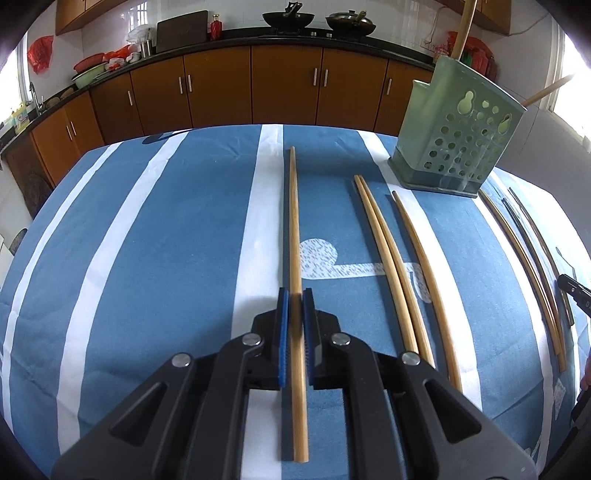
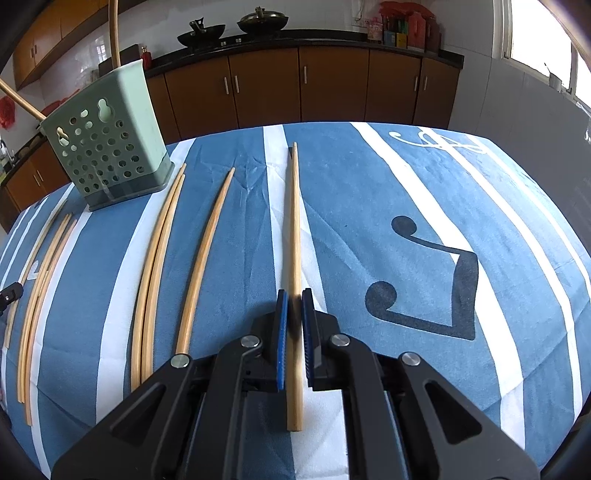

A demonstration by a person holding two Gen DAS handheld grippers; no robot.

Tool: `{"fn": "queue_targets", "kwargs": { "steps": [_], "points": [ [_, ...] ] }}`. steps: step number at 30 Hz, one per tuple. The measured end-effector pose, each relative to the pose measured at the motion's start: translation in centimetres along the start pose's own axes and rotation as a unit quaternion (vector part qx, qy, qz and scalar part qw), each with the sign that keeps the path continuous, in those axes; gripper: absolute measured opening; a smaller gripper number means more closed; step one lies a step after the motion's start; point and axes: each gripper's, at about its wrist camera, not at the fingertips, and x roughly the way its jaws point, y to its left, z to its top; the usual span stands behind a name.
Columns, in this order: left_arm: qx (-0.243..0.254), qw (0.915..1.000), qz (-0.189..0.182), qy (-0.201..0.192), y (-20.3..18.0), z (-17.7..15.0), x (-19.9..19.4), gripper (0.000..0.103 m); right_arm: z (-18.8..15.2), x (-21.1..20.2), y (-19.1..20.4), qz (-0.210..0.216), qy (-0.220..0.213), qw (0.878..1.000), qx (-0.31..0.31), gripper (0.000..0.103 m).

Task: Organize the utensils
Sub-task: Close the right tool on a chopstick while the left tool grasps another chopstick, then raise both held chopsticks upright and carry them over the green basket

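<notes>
Blue ribbed pads line both claws. The left gripper (image 1: 295,293) has its pads closed against a bamboo chopstick (image 1: 294,236) that runs straight ahead between them over the striped cloth (image 1: 166,240); its shadow lies on the cloth just left of it, and its rear end pokes back past the pads toward the camera. The spot where pad meets wood is blurred, but no gap shows.

The right gripper (image 2: 294,295) is likewise clenched on its own stick (image 2: 294,229), which points forward with its tip well ahead of the claw.

To the right of the left claw lie a pair of chopsticks (image 1: 388,258) touching each other, then a single one (image 1: 428,280) just beside them. Farther right, more sticks (image 1: 517,254) crowd together near the frame edge; fisheye bending and dark shadows make their number hard to tell. The black tip of the other gripper is cut off there.

Ahead and to the right of the left claw stands the green holder (image 1: 458,129), upright on the cloth, its wall pierced with round holes. Two bamboo handles rise from it, both cut off by the frame, so what they are cannot be told. In the right wrist view the holder (image 2: 107,140) stands ahead-left, with the loose sticks lying between it and the claw.

Beyond the table, brown cabinets (image 1: 221,88) carry two dark woks (image 1: 288,18).
</notes>
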Motion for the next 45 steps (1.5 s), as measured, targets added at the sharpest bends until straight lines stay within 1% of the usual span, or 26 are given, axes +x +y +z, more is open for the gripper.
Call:
{"fn": "queue_targets", "kwargs": {
  "steps": [19, 21, 22, 24, 27, 28, 30, 32, 34, 38, 45],
  "points": [
    [0.001, 1.0, 0.002, 0.0, 0.0, 0.0, 0.0, 0.01, -0.1, -0.1, 0.0, 0.004, 0.0, 1.0, 0.005, 0.009],
    [0.008, 0.9999, 0.01, 0.0, -0.2, -0.3, -0.2, 0.011, -0.4, -0.4, 0.0, 0.006, 0.0, 1.0, 0.004, 0.009],
    [0.013, 0.9998, 0.013, 0.001, -0.4, -0.5, -0.4, 0.013, -0.7, -0.6, 0.0, 0.006, 0.001, 1.0, 0.001, 0.009],
    [0.017, 0.9998, 0.012, 0.001, -0.6, -1.2, -0.9, 0.016, -1.2, -1.0, 0.1, 0.009, 0.001, 1.0, -0.003, 0.009],
    [0.02, 0.9997, 0.01, 0.002, -0.7, -2.0, -1.5, 0.017, -1.5, -1.2, 0.1, 0.013, 0.002, 1.0, -0.003, 0.009],
    [0.02, 0.9997, 0.01, 0.002, -0.7, -2.1, -1.6, 0.016, -1.5, -1.2, 0.0, 0.012, 0.002, 1.0, -0.005, 0.009],
    [0.024, 0.9996, 0.013, 0.003, -0.8, -2.4, -1.8, 0.009, -1.5, -1.3, 0.1, 0.01, 0.003, 1.0, -0.005, 0.008],
    [0.03, 0.9994, 0.016, 0.007, -0.9, -2.5, -2.0, 0.008, -1.3, -1.5, -0.2, 0.012, 0.003, 1.0, 0.002, 0.008],
    [0.03, 0.9994, 0.013, 0.012, -0.8, -2.5, -2.3, 0.008, -0.9, -2.4, -0.3, 0.012, -0.014, 1.0, 0.004, 0.008],
    [0.03, 0.9993, 0.009, -0.018, -0.7, -1.5, -4.7, 0.008, 0.5, -4.9, -0.6, 0.01, -0.057, 0.998, 0.002, 0.008],
    [0.01, 0.9961, -0.001, -0.088, -0.5, 1.0, -9.5, 0.008, 2.3, -7.9, -1.3, 0.017, -0.108, 0.994, 0.017, 0.008]
  ]
}}
